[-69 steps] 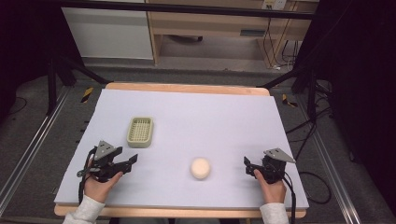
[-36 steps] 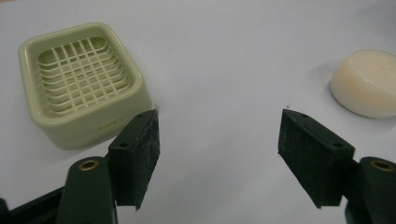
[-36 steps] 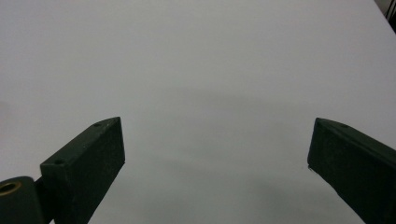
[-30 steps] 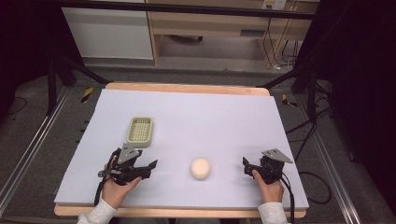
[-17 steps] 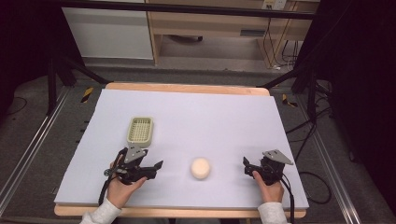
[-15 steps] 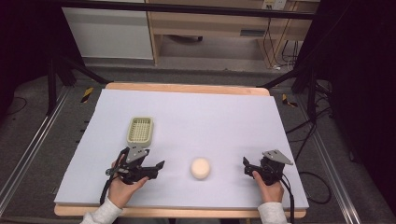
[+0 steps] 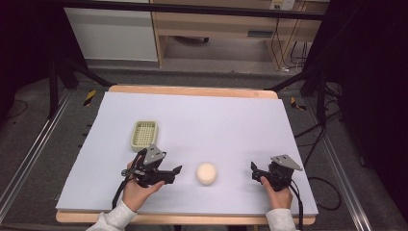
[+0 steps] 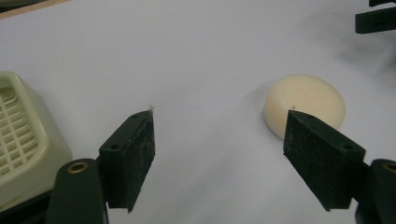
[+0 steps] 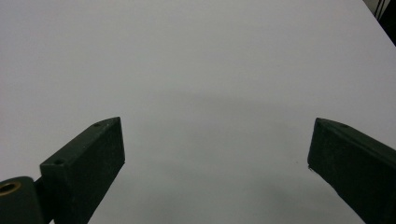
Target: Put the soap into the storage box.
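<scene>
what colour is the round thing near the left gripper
Pale cream; the round puck shows best in the left gripper view.

From the high view you look forward and down on the whole table [image 7: 202,115] from your own side, far enough back to take in the floor around it; your forearms come in at six o'clock. The left gripper view rides low and close over the sheet, looking along its two black jaws toward three o'clock on the table. It shares with the high view the cream puck [image 7: 207,173] [image 8: 304,105] and the basket [image 7: 144,134] [image 8: 21,140]. The right gripper view sits just as near the sheet, facing roughly ten o'clock across bare table [image 9: 196,70]
</scene>
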Demonstrator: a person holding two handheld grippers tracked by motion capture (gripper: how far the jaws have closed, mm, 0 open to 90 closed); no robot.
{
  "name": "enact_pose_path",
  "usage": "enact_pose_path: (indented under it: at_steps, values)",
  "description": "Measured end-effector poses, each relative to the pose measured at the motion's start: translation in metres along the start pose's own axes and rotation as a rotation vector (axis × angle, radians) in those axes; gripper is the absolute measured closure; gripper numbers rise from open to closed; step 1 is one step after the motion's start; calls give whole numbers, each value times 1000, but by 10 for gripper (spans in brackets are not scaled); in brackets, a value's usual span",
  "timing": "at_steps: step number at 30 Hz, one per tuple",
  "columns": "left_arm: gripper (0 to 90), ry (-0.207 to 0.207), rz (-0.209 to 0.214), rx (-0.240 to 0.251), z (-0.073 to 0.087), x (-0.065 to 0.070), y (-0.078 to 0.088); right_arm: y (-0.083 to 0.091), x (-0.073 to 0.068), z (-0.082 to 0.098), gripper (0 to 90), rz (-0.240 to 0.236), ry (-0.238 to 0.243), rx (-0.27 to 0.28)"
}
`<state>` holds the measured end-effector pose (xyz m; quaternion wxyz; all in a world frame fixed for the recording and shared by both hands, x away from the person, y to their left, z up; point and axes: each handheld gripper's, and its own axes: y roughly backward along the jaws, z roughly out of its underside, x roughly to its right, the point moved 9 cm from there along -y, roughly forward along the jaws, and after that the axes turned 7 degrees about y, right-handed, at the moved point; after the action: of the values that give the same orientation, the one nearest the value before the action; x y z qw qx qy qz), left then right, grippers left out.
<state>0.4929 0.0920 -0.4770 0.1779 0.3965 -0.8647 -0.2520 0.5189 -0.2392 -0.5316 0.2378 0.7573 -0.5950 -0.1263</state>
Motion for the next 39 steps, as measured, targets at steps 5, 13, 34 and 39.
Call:
enact_pose_path:
  at_steps: [5,13,34,39]
  values:
    - [246,-6,17,1,-6,10,-5,0,0,0,43,-3,-1,0]
    - [243,-18,37,-12,-12,22,-16,0,0,0,43,-4,1,0]
    - [229,-26,77,-48,-15,45,-44,0,-1,0,43,-7,3,-6]
    - [219,-30,84,-58,-14,49,-49,0,-1,0,43,-5,5,-6]
